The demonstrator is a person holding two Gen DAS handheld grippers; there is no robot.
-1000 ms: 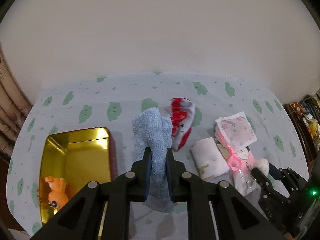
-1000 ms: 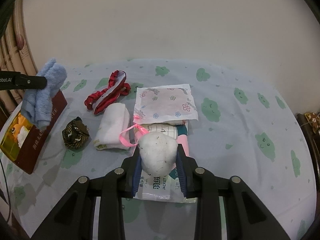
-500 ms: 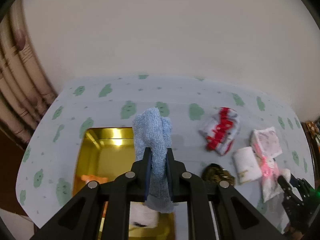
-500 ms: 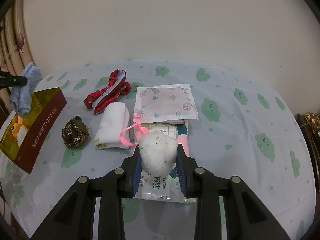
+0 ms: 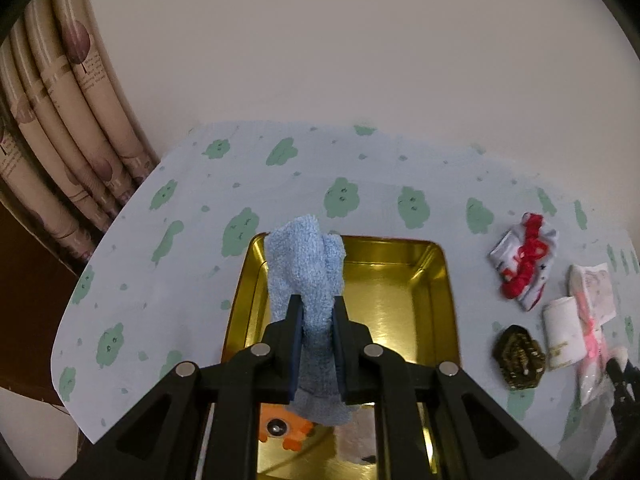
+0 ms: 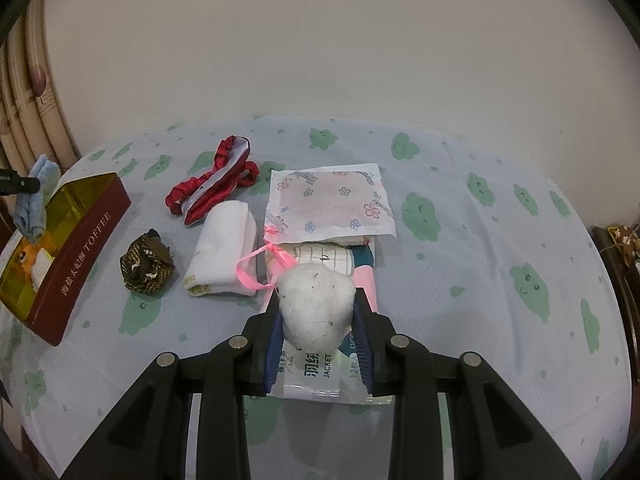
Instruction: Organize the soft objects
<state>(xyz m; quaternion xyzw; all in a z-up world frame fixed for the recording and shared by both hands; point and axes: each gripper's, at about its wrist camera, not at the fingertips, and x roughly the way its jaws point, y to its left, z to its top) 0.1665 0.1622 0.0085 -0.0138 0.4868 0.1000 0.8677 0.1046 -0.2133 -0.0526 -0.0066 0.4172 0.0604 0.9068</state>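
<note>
My left gripper (image 5: 316, 320) is shut on a blue fuzzy cloth (image 5: 306, 264) and holds it above the open gold tin (image 5: 400, 304). An orange plush toy (image 5: 282, 434) lies in the tin's near end. In the right wrist view the tin (image 6: 76, 248) has dark red sides and the blue cloth (image 6: 36, 196) hangs over it at far left. My right gripper (image 6: 318, 316) is shut on a white fluffy ball (image 6: 316, 312), above a plastic wipes pack (image 6: 320, 372).
On the cloud-print tablecloth (image 6: 480, 240) lie a red and white scrunchie-like cloth (image 6: 212, 182), a rolled white towel (image 6: 224, 252), a dark gold patterned scrunchie (image 6: 146, 268), a flowered sachet (image 6: 328, 202) and a pink ribbon (image 6: 256, 264). Curtains (image 5: 52, 120) hang at left.
My left gripper has carried the blue cloth leftward, from above the table middle to over the gold tin. My right gripper has stayed still with the white ball.
</note>
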